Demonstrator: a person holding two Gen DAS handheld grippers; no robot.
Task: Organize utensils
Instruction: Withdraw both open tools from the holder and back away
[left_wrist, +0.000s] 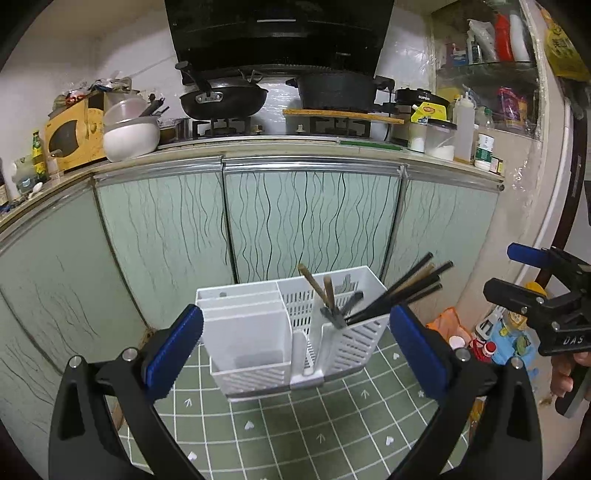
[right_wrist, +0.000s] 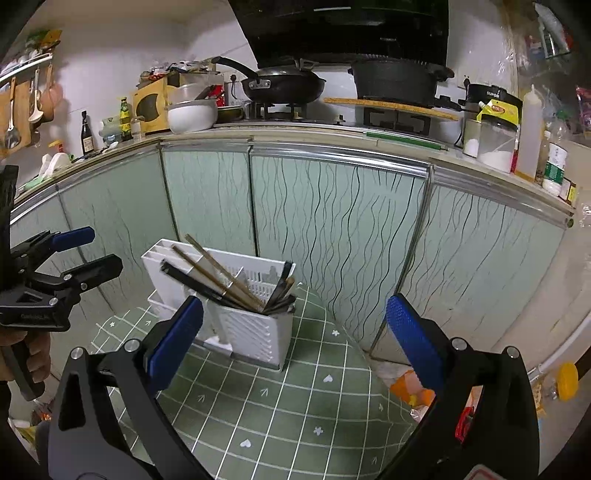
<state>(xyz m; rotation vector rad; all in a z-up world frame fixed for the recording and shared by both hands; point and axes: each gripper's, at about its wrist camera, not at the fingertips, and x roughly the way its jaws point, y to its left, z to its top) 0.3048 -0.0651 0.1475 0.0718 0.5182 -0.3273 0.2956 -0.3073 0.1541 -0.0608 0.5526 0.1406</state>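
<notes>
A white slotted utensil holder (left_wrist: 255, 343) stands on a green checked cloth (left_wrist: 314, 424); it also shows in the right wrist view (right_wrist: 258, 336). Its right compartment holds several black and wooden chopsticks (left_wrist: 402, 291) leaning right, and two wooden handles (left_wrist: 321, 288). In the right wrist view the chopsticks (right_wrist: 218, 273) lean left. My left gripper (left_wrist: 295, 343) is open and empty, its blue pads on either side of the holder. My right gripper (right_wrist: 295, 339) is open and empty, just in front of the holder. Each gripper shows in the other's view, right (left_wrist: 524, 273) and left (right_wrist: 81, 251).
Green cabinet doors (left_wrist: 310, 218) stand right behind the holder. Above them the counter carries a wok (left_wrist: 225, 98), a black pot (left_wrist: 336, 90), a white bowl (left_wrist: 129, 138), bottles and jars. Orange bags and toys (left_wrist: 476, 336) lie on the floor to the right.
</notes>
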